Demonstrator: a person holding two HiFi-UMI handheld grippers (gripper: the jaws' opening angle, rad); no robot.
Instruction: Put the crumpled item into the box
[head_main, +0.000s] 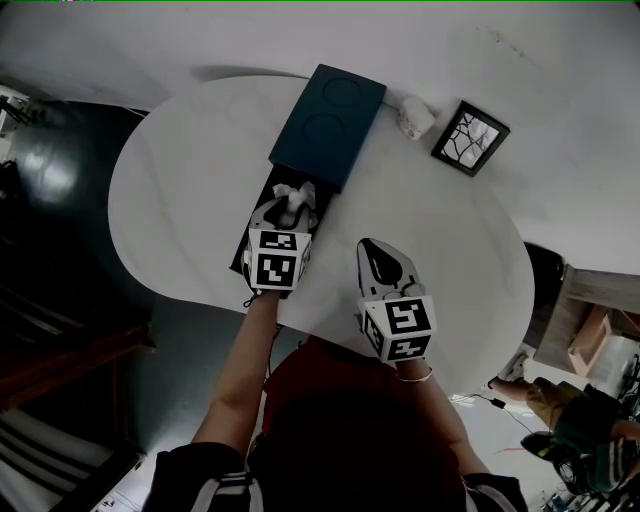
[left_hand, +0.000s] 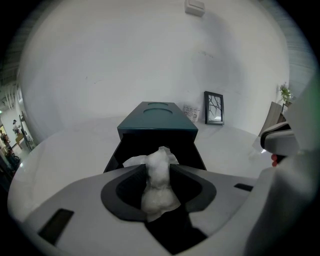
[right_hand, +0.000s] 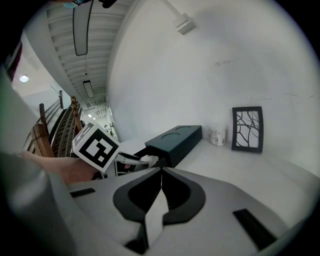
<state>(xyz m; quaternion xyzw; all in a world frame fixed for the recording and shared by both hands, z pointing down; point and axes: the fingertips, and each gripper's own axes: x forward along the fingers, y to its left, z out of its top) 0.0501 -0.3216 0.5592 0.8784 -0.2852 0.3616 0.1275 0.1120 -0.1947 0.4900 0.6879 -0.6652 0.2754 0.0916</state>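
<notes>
The left forearm reaches forward from the lower edge of the head view, and the left hand-held gripper (left_hand: 159, 172) slants down over the near, open end of the box (left_hand: 157, 124). Its jaws stand partly apart and press from both sides on the crumpled item (left_hand: 159, 186), a white wad of paper. The wad's long axis runs along the jaws: its wider end sits back in the throat of the hand-held gripper, and its narrower end juts past the tips toward the box's black open compartment. The dark teal box lies lengthwise on the white table (head_main: 180, 180), its closed end toward the wall.

To the right, the right hand-held gripper (head_main: 378, 252) hangs low over the table near its front edge, tilted gently down and pointing away from the person. Its jaws are together with nothing between them. Farther right, by the wall, stand a small white jar (head_main: 415, 117) and a black picture frame (head_main: 470, 138).
</notes>
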